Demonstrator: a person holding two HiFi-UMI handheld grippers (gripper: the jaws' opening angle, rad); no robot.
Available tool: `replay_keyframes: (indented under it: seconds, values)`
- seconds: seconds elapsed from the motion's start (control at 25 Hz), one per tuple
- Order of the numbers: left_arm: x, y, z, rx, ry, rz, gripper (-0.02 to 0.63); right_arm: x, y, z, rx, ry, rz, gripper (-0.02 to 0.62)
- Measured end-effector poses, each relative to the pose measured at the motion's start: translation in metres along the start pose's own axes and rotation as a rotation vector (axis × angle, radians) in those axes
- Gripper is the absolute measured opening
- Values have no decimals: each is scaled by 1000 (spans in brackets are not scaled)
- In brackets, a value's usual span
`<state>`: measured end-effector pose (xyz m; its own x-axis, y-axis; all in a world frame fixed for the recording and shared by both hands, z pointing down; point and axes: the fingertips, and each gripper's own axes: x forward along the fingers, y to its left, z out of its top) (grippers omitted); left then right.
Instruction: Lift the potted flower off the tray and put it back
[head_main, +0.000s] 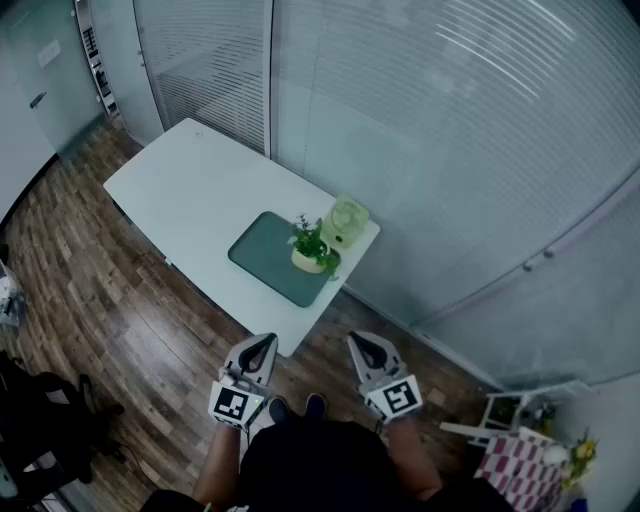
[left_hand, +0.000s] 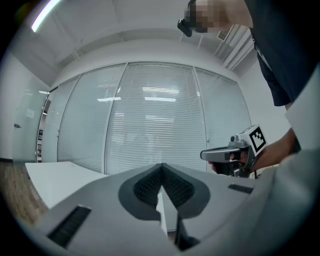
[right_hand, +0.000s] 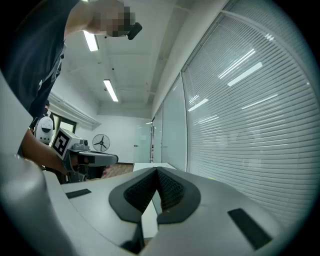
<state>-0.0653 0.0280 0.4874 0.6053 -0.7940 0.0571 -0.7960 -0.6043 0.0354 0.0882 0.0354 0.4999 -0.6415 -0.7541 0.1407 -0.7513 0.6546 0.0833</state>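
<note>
- Standing upright in its small cream pot, the green potted flower (head_main: 313, 250) rests on the right end of the dark green rectangular tray (head_main: 262, 256).
- That tray lies on the white rectangular table (head_main: 185, 185), with a pale green round object (head_main: 346, 221) just beside the plant.
- The left gripper (left_hand: 161, 169) has its grey jaws pressed together with nothing between them.
- The right gripper (right_hand: 157, 173) is likewise closed and empty.
- Both are held side by side short of the table's near end, well apart from the plant.
</note>
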Motion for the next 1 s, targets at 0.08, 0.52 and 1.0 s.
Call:
replay_keyframes:
  seconds: [0.08, 0.52, 1.0]
  values:
    - [-2, 1, -3, -4, 5, -1, 6, 3, 4, 2, 1, -5, 8, 2]
    - [5, -4, -2, 9, -2, -51, 6, -3, -8, -6, -22, 45, -63, 2]
    - [2, 3, 4, -2, -39, -54, 61, 4, -3, -4, 6, -2, -22, 242]
